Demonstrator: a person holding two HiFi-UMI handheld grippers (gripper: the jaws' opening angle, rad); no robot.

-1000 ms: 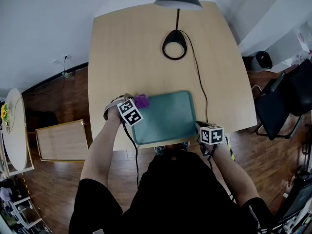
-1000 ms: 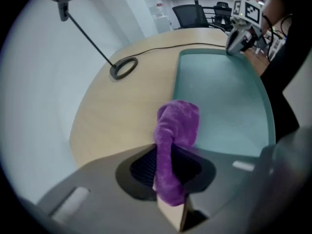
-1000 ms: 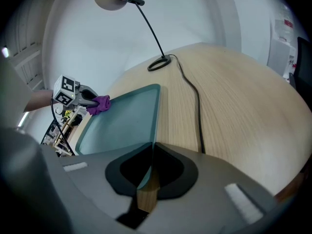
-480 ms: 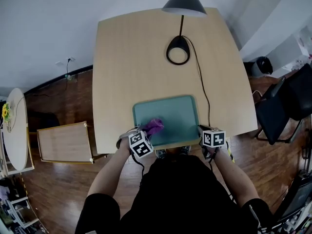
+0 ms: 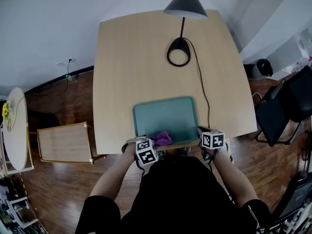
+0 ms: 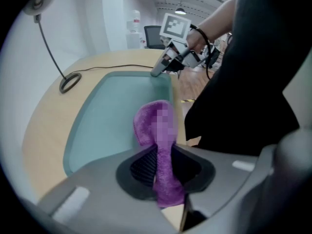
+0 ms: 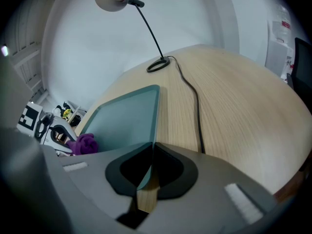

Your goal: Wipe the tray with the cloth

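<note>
2 left gripper jaws pinch purple cloth (at tray edge).

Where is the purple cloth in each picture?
Head view: cloth just below the middle, at the tray's near edge.
Left gripper view: cloth in the centre, pinched between the jaws.
Right gripper view: cloth at the left, by the tray's corner.
Shared landmark: the teal tray.
</note>
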